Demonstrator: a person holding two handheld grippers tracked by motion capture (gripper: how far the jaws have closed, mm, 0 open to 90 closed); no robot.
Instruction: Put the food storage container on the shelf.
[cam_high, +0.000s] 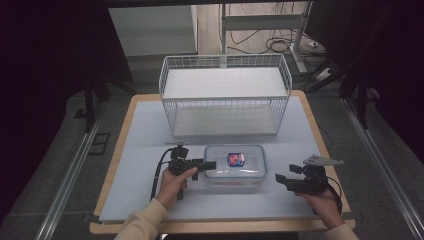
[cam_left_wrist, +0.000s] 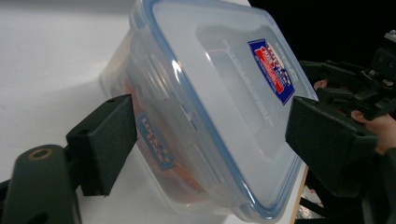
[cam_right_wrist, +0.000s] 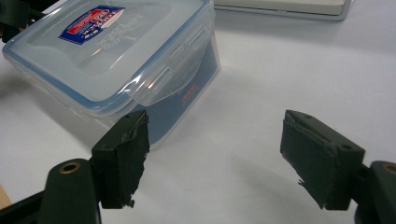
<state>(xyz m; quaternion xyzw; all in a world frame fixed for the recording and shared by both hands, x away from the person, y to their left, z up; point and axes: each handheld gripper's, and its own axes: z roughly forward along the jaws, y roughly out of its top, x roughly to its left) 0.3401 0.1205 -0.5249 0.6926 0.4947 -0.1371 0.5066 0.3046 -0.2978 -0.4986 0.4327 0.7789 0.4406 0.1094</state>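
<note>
One lidded container (cam_high: 235, 165), one wire basket (cam_high: 225, 95); two hand-held grippers, left (cam_high: 210, 165) and right (cam_high: 281, 180), gaping, empty.

On the lid of the clear container (cam_high: 235, 167) in front of me sits a blue and red sticker (cam_high: 235, 159), toward the lid's 12 o'clock edge in the high view; its print is too small and blurred for me to read. Through my left gripper's camera the same sticker (cam_left_wrist: 271, 70) lies at about 2 o'clock, with white lettering I cannot make out. A second blue label (cam_left_wrist: 156, 144) on the container's side wall, near 8 o'clock, begins with what looks like "LOCK", though I cannot be sure. Through my right gripper's camera the lid sticker (cam_right_wrist: 91, 21) at 11 o'clock stays unreadable
</note>
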